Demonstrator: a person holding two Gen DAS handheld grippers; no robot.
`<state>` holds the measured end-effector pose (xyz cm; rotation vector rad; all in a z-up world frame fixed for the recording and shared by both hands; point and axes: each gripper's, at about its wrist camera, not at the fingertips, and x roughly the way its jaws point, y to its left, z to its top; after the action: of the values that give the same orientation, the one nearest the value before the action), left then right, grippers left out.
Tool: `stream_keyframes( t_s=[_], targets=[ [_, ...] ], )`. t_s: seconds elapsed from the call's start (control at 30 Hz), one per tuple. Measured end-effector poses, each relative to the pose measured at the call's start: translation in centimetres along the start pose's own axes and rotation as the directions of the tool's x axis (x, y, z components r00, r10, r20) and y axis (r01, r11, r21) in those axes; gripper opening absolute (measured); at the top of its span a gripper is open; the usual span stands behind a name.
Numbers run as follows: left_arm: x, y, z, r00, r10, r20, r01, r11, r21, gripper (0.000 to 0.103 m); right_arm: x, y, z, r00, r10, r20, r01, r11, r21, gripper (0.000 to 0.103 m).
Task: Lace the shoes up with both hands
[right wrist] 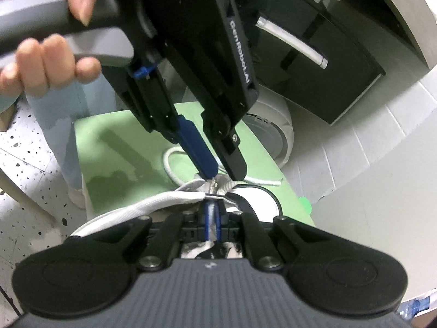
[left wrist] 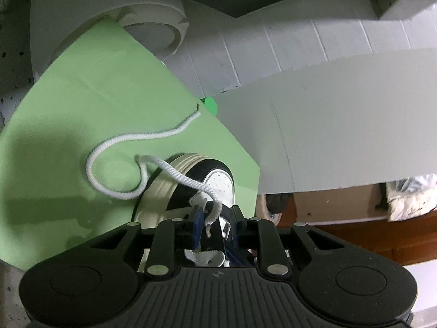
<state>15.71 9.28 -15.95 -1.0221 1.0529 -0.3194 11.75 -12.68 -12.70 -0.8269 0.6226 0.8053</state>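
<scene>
A black and white shoe (left wrist: 218,183) with a cream sole lies on a green mat (left wrist: 82,109). Its white lace (left wrist: 131,136) loops across the mat and comes back over the toe. The lace's tip hangs between the fingers of my left gripper (left wrist: 215,218), which stand a little apart and do not press it. In the right wrist view the left gripper (right wrist: 224,175) points down at the shoe (right wrist: 256,202), held by a hand (right wrist: 41,63). My right gripper (right wrist: 212,216) is shut on a white strip of lace just below it.
A white round appliance (left wrist: 153,27) stands beyond the mat's far edge. A grey board (left wrist: 341,123) lies right of the mat, with a green round sticker (left wrist: 209,105) at its corner. A black cabinet with a metal handle (right wrist: 295,46) and a pale blue trouser leg (right wrist: 68,125) are close by.
</scene>
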Motion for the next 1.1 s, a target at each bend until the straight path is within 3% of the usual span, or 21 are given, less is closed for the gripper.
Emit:
stream_keyframes(
  t_s=[0.27, 0.33, 0.4, 0.6, 0.8, 1.1],
  targets=[
    [0.2, -0.5, -0.6, 0.999, 0.032, -0.033, -0.032, 0.999, 0.005, 0.019, -0.1, -0.6, 0.1, 1.000, 0.013, -0.003, -0.013, 0.999, 0.036, 0.005],
    [0.6, -1.2, -0.9, 0.998, 0.061, -0.031, -0.059, 0.997, 0.046, 0.018, -0.1, -0.5, 0.1, 1.000, 0.010, -0.002, -0.010, 0.999, 0.031, 0.005],
    [0.4, -1.7, -1.0, 0.995, 0.095, -0.023, -0.092, 0.991, 0.094, 0.008, -0.1, -0.5, 0.0, 1.000, 0.006, -0.002, -0.006, 1.000, 0.028, 0.005],
    [-0.2, -2.9, -1.5, 0.993, 0.122, 0.005, -0.121, 0.976, 0.184, 0.004, -0.8, -0.8, 0.0, 1.000, -0.008, -0.019, 0.008, 0.999, 0.037, 0.009],
    [0.4, -3.1, -1.3, 0.993, 0.115, 0.011, -0.115, 0.980, 0.163, 0.003, -0.2, -0.1, 0.0, 0.998, -0.011, -0.058, 0.011, 1.000, -0.002, 0.005],
    [0.6, -3.4, -1.7, 0.992, 0.126, 0.030, -0.129, 0.980, 0.152, 0.007, -0.4, -1.1, 0.2, 1.000, 0.022, -0.011, -0.021, 0.995, 0.100, 0.005]
  ],
)
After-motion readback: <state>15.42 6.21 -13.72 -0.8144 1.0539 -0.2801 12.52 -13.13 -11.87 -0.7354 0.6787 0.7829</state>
